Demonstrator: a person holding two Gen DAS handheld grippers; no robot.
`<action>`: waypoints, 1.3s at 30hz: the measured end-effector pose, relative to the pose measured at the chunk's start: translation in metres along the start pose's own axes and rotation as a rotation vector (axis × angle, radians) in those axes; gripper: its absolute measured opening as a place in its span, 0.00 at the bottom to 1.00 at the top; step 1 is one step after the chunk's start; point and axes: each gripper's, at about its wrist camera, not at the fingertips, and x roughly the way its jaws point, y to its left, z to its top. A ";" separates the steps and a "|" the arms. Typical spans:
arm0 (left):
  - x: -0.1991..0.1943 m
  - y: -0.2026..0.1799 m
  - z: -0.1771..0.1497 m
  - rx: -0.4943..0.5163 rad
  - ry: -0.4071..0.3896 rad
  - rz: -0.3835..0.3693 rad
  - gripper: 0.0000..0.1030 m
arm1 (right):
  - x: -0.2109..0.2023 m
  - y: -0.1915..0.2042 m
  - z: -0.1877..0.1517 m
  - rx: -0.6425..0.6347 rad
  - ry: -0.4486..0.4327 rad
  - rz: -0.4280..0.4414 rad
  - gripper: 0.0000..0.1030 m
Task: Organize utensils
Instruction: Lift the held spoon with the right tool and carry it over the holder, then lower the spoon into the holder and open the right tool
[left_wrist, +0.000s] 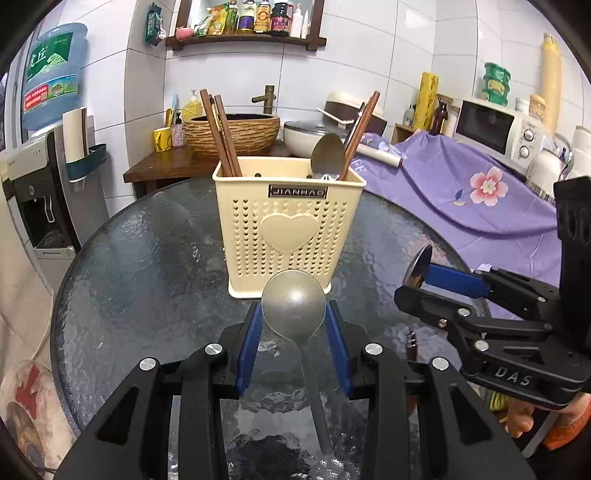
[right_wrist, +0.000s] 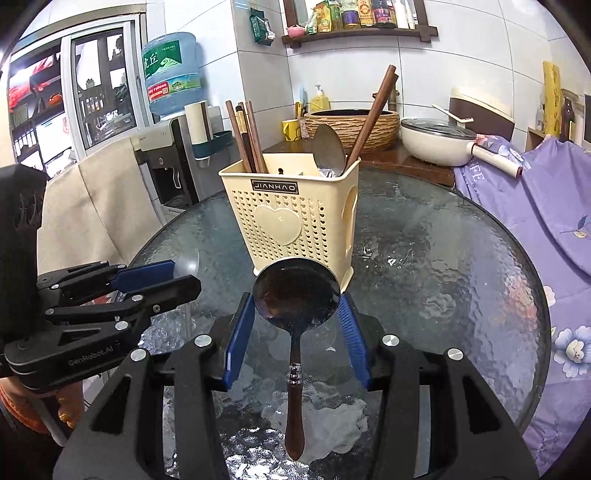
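The cream JIANHAO utensil holder (left_wrist: 288, 221) on the round glass table (left_wrist: 129, 258) already stands part filled: dark wooden chopsticks (left_wrist: 221, 133) at both ends and a steel spoon (left_wrist: 327, 153) bowl-up inside. Two spoons remain outside it. The left gripper (left_wrist: 293, 325) is clamped on an all-steel spoon (left_wrist: 293, 308) by its bowl, just in front of the holder. The right gripper (right_wrist: 295, 317) likewise clamps a wooden-handled spoon (right_wrist: 295, 291) there. Both apparently still need dropping in.
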 end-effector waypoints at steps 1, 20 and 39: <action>-0.001 0.001 0.002 -0.002 -0.005 -0.003 0.34 | -0.001 0.001 0.001 -0.002 -0.002 -0.002 0.46; -0.041 0.016 0.106 -0.004 -0.256 0.043 0.34 | -0.040 0.009 0.100 -0.023 -0.211 0.023 0.46; 0.029 0.031 0.158 -0.071 -0.383 0.211 0.34 | 0.018 0.002 0.173 0.002 -0.348 -0.109 0.46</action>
